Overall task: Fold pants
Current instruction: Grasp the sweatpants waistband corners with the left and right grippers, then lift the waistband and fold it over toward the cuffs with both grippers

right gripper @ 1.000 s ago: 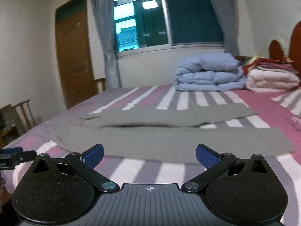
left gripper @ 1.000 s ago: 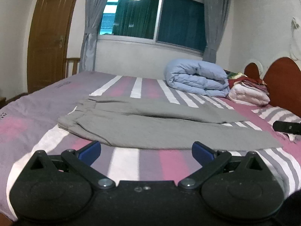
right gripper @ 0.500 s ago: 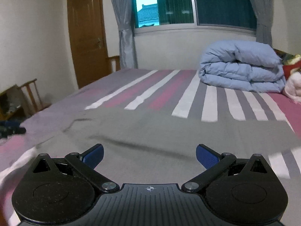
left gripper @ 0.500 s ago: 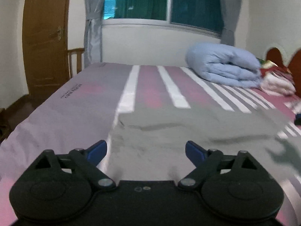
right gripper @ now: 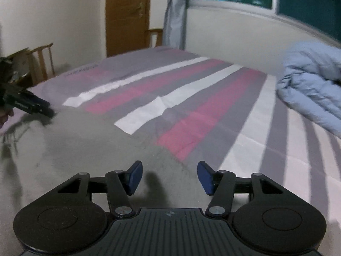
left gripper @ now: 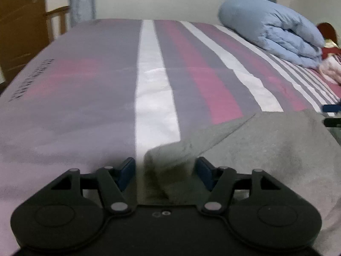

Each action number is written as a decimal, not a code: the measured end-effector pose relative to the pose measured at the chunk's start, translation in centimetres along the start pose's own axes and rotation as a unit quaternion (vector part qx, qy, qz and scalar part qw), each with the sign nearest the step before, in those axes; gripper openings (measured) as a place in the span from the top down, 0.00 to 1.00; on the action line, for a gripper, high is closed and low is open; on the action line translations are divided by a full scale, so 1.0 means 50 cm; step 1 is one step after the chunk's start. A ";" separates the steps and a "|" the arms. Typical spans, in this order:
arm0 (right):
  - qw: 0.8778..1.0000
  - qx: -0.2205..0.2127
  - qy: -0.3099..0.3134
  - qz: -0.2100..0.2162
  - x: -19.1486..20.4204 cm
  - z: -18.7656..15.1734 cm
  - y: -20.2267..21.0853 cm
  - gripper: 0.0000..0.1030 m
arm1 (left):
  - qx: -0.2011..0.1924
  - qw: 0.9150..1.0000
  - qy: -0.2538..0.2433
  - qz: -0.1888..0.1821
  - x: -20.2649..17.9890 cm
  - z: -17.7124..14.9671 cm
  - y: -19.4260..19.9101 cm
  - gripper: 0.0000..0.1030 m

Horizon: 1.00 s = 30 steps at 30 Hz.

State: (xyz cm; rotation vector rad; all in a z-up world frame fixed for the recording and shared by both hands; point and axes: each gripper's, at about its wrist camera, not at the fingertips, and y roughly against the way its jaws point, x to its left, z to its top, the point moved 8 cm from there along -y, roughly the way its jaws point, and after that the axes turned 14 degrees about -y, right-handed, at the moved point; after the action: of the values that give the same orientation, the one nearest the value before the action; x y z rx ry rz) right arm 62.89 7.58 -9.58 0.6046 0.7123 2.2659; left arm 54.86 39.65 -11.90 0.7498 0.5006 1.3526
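Grey pants [left gripper: 266,149] lie on the striped bed [left gripper: 85,85]. In the left wrist view, left gripper [left gripper: 165,171] at 6 o'clock, jaws just closing, a raised corner fold between them; contact unclear. In the right wrist view, right gripper [right gripper: 169,177] at 6 o'clock, jaws just closing, straddling the pants' far edge, not pinching. Blue quilt [right gripper: 311,81] at 2 o'clock.

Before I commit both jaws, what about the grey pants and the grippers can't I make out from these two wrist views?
- Grey cotton pants: left wrist view, near part hidden behind the left gripper; right side cut by the frame edge.
- Pants' edge between the right gripper jaws: right wrist view, blurred; contact unclear.
- Left gripper, right wrist view: blurred, partly cut off at the frame's left edge.
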 end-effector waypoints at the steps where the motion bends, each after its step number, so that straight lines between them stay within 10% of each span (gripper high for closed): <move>1: 1.000 0.013 0.014 -0.002 -0.008 -0.003 -0.020 0.45 | 0.000 1.000 0.000 -0.011 0.007 0.008 -0.015 0.45; 7: 0.997 0.070 0.034 0.023 -0.034 -0.023 -0.073 0.44 | -0.005 0.999 -0.008 -0.037 0.005 0.023 -0.056 0.45; 9: 0.996 0.078 0.033 0.029 -0.034 -0.025 -0.077 0.47 | -0.016 0.999 -0.008 -0.043 0.011 0.026 -0.055 0.60; 13: 0.995 0.086 0.032 0.027 -0.033 -0.021 -0.056 0.90 | -0.046 0.998 -0.012 -0.035 0.012 0.035 -0.031 0.81; 23: 0.997 -0.014 0.076 0.030 0.076 0.029 0.216 0.93 | -0.201 0.978 -0.034 -0.032 -0.031 0.064 0.232 0.85; 30: 0.990 -0.044 0.129 0.025 0.208 -0.077 0.423 0.93 | -0.225 0.972 -0.055 -0.049 -0.108 -0.042 0.394 0.85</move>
State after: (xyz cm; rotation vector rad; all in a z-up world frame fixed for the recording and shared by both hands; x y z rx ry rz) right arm 43.96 0.65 3.19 0.2922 0.7231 2.4343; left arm 39.04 35.67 0.54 0.4170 0.1289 1.2627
